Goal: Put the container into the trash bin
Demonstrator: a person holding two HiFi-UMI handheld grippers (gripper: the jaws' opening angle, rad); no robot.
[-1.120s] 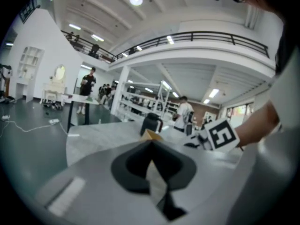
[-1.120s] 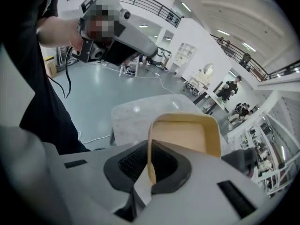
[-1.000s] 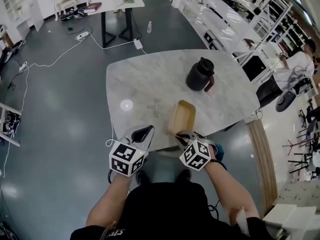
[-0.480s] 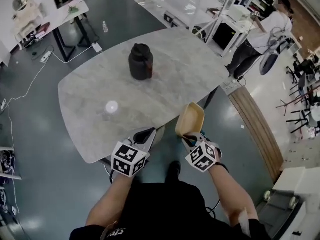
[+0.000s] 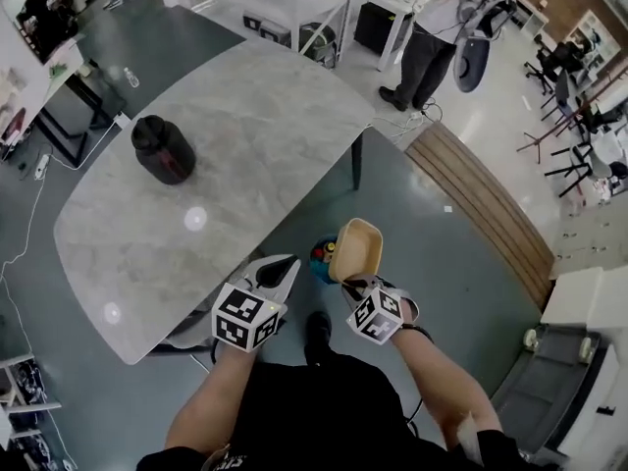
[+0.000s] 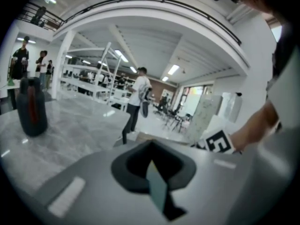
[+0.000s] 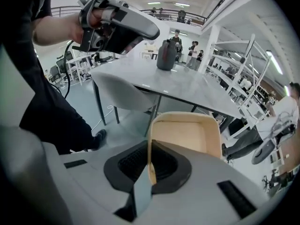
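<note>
Now: left tongs (image 5: 279, 269) are closed on nothing, off the desk (image 5: 245, 145) edge, at 9 o'clock of the container (image 5: 358, 246). The container hangs over the floor, clear of the desk, with its long axis running toward 12 o'clock from the right tongs (image 5: 355, 281). These pinch its near rim at 6 o'clock. The right forearm is extended and the tongs are pitched down. No bin can be identified, so the carry looks unfinished.
</note>
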